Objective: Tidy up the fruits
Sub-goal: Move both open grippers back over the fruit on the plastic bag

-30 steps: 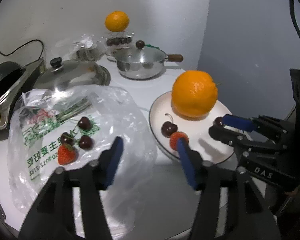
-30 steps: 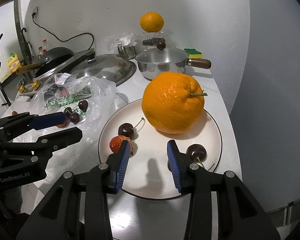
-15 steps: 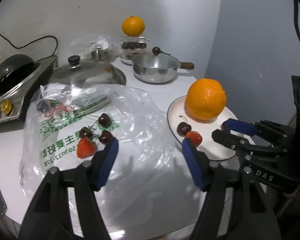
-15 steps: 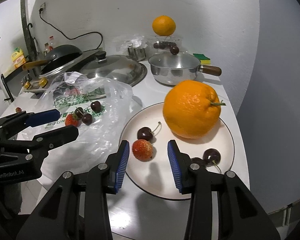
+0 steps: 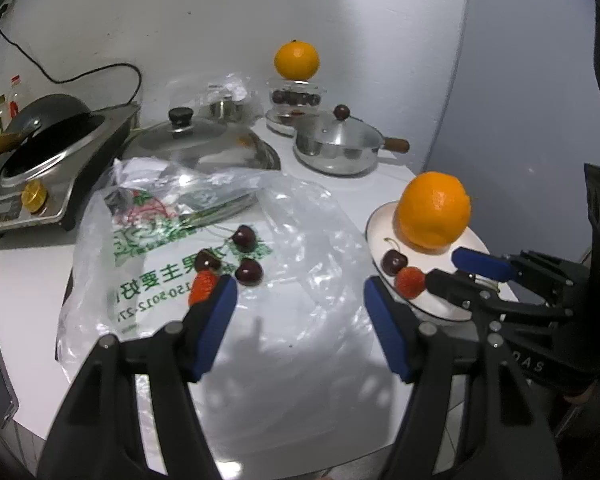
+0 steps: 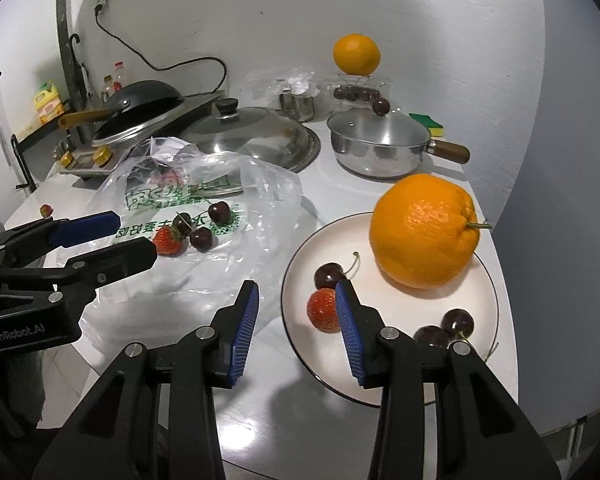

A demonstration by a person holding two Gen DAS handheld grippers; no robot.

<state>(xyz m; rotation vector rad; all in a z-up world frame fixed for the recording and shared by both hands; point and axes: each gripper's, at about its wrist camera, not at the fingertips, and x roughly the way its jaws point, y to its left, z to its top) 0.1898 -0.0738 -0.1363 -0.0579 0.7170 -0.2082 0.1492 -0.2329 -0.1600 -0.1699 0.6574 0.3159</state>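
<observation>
Here both grippers hover, fingers (image 6: 244, 320) spread.

White plaster wall (image 6: 284, 12), white countertop (image 5: 260, 392), blue-grey side wall (image 5: 540, 80)

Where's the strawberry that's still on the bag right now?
In the right wrist view, the strawberry lies on the plastic bag, left of the plate, beside three cherries and just off the left tool.
</observation>
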